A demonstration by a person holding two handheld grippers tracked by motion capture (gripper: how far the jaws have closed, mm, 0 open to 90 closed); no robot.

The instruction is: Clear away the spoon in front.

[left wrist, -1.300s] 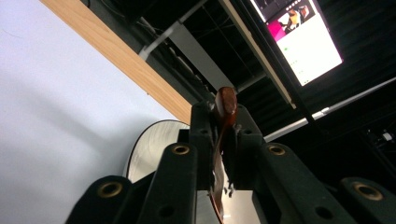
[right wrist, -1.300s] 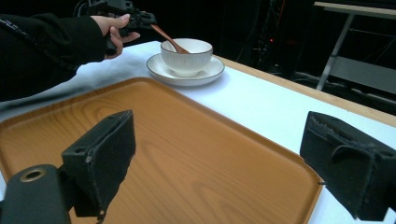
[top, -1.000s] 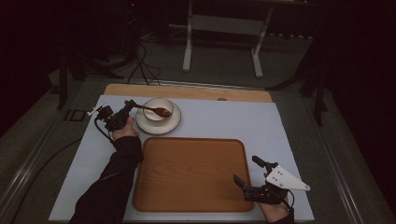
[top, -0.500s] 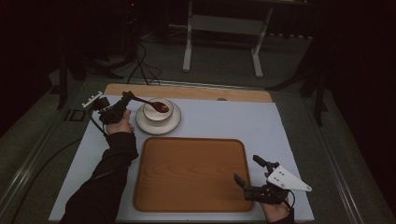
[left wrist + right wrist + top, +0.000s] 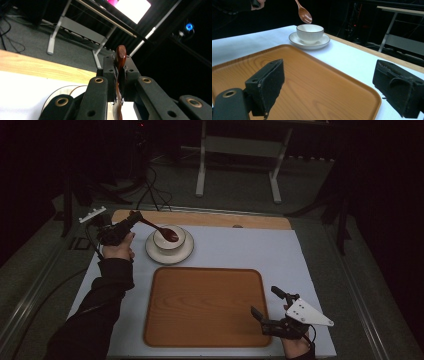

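My left gripper (image 5: 131, 218) is shut on the handle of a brown wooden spoon (image 5: 169, 234), at the table's far left. In the left gripper view the handle (image 5: 120, 55) stands upright between my closed jaws (image 5: 119, 72). The right gripper view shows the spoon (image 5: 305, 14) hanging just above a white bowl (image 5: 310, 31). The bowl (image 5: 169, 241) sits on a white saucer (image 5: 186, 254). My right gripper (image 5: 266, 301) rests open at the near right corner of a wooden tray (image 5: 205, 320), with nothing between its jaws (image 5: 332, 85).
A white cover (image 5: 280, 252) lies over the table, with a bare wooden strip (image 5: 240, 220) along the far edge. Beyond it stand a metal frame (image 5: 235, 150) and floor cables (image 5: 150, 190). The tray (image 5: 317, 75) carries nothing.
My left hand has risen and lifted the spoon out of the bowl, so it now hangs above the rim. The right gripper has stayed in place.
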